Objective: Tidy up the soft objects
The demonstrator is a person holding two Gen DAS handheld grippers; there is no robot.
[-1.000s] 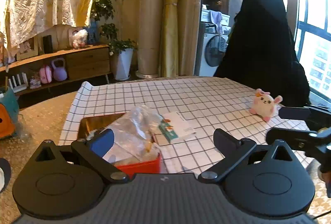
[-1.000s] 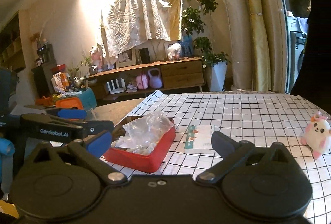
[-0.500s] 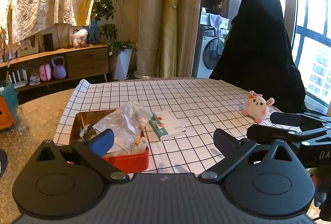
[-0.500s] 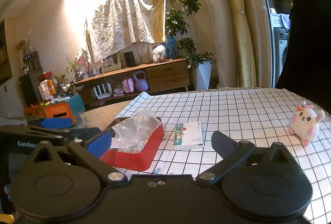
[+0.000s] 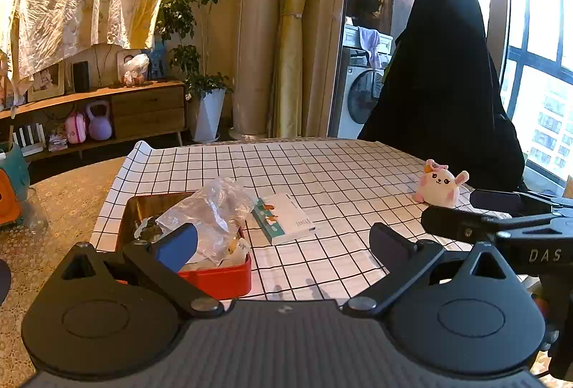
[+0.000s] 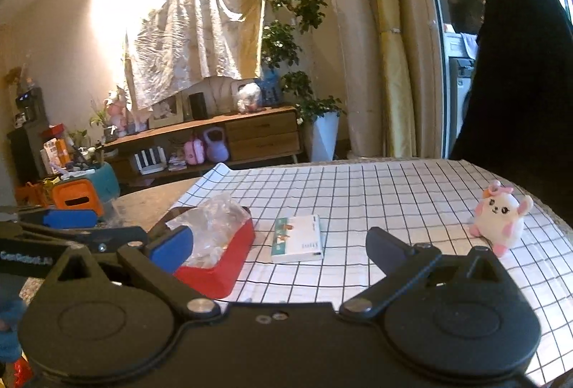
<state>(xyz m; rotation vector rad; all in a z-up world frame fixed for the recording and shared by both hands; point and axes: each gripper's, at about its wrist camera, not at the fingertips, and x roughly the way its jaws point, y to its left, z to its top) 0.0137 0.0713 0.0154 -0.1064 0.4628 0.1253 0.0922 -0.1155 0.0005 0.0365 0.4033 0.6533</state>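
Tablecloth [image 5: 322, 169] in a black grid fills my view, and on it sit a red tray [image 5: 218, 279], a small boxed pack [image 5: 283, 218] and a plush bunny [image 5: 439, 185]. Crumpled clear plastic [image 5: 211, 209] is heaped in the tray, low and left of my left gripper [image 5: 283, 241], whose jaws are spread wide and empty. My right gripper [image 6: 279, 241] is equally wide and empty. The bunny stands upright far to the right near the cloth's edge, well apart from the tray, so I judge my right side the nearer reach. It looks round, white and pink, squashy, with no clear long axis.
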